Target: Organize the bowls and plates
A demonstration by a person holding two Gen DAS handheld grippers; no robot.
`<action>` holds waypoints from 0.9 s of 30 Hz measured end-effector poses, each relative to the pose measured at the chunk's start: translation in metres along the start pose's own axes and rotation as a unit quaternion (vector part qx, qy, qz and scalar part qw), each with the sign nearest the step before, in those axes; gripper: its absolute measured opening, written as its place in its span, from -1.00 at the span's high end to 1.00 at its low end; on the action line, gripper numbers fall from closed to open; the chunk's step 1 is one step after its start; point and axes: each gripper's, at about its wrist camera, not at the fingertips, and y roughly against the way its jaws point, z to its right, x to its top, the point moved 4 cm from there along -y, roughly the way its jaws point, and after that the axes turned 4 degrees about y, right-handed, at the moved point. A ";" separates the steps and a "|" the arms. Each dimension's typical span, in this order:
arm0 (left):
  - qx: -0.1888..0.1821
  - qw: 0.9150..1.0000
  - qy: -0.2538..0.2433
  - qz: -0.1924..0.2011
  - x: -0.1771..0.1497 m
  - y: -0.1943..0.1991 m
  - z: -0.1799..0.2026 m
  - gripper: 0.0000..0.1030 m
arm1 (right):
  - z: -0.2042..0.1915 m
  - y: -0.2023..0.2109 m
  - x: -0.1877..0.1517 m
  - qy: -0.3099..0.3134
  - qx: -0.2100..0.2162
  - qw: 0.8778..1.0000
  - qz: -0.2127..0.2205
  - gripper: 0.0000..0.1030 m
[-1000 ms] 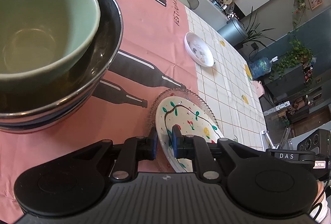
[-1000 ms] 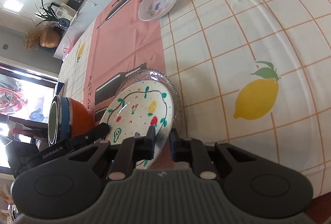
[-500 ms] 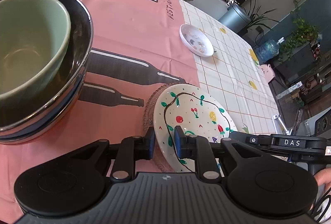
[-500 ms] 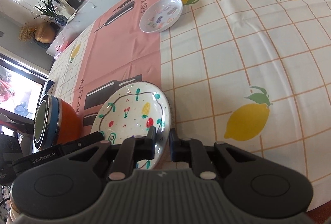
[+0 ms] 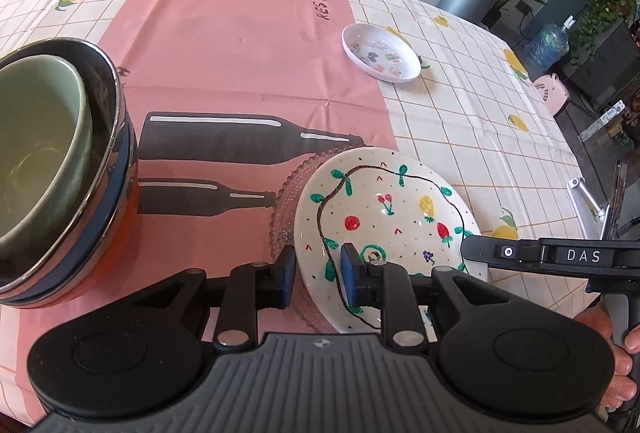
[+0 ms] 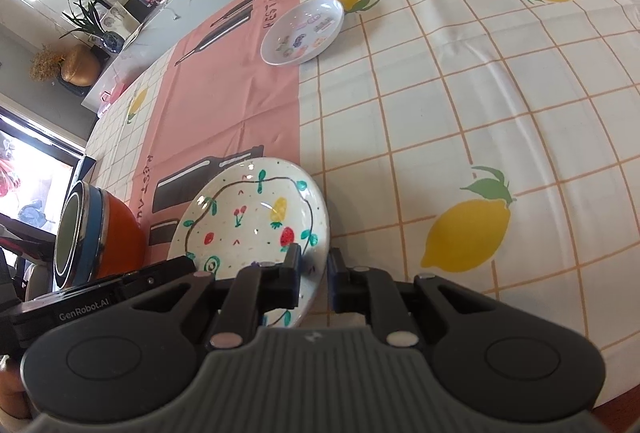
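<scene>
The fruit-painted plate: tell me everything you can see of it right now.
The plate is white glazed ceramic, it seems, painted with cherries, a pineapple, a strawberry and green leaves along a dark wavy line. It sits tilted on a clear beaded glass plate. The left gripper and right gripper each straddle its near rim.

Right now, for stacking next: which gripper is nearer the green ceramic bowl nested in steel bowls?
Left. Left gripper is beside the green ceramic bowl; right gripper is beyond the fruit-painted plate.
</scene>
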 end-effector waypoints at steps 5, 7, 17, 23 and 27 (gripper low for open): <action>0.020 0.999 -0.026 -0.007 -0.001 -0.004 0.009 0.47 | 0.005 0.001 0.000 -0.003 -0.002 1.000 0.002 0.80; 0.029 0.999 -0.037 -0.009 -0.001 -0.004 0.012 0.47 | 0.005 0.002 0.000 -0.005 -0.001 1.000 0.004 0.81; 0.073 0.993 -0.093 -0.026 0.000 -0.009 0.026 0.47 | 0.007 0.004 0.001 -0.008 0.003 1.000 0.012 0.87; 0.074 0.992 -0.101 0.000 -0.002 0.005 0.026 0.44 | 0.008 0.004 0.002 -0.007 0.001 1.000 0.011 0.87; 0.050 0.995 -0.065 0.048 -0.003 0.020 0.010 0.05 | 0.004 0.003 0.000 0.002 -0.004 1.000 0.013 0.87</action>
